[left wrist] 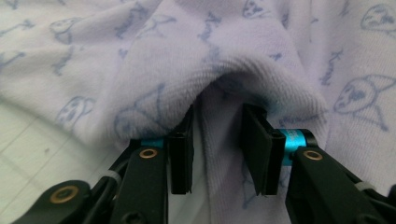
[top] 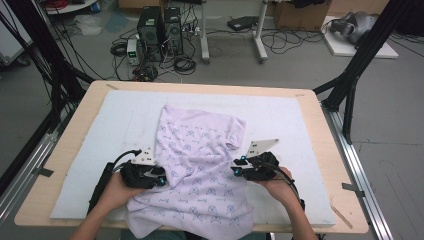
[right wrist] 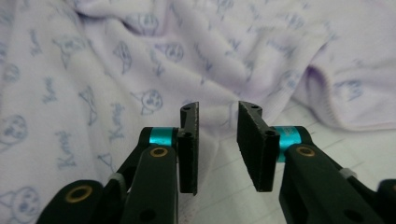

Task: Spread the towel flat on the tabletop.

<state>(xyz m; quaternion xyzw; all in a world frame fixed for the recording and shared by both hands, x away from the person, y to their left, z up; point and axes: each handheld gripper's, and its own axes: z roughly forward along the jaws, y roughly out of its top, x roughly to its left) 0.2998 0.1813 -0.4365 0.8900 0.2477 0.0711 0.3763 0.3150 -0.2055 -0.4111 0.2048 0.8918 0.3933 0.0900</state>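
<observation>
Left gripper (left wrist: 217, 149): jaws stood apart in the left gripper view, a fold of the cloth (left wrist: 243, 60) between them, the pads not pressing it; the hem arched over the tips.
Right gripper (right wrist: 217, 149): jaws parted at the garment's edge, nothing pinched.
Cloth (top: 200, 170): pale lilac garment, centre of the high view, its lower hem hanging past the table's near edge at the bottom of the frame.
Hands: left hand (top: 116, 190) at lower left, right hand (top: 280, 186) at lower right, each beside the garment.
Edges: white mat (top: 280, 115) lay bare along the top and both sides; wooden table (top: 320, 130) rim ran around it.
Writing: blue cat-face print with a short repeated script word, too blurred to read.
</observation>
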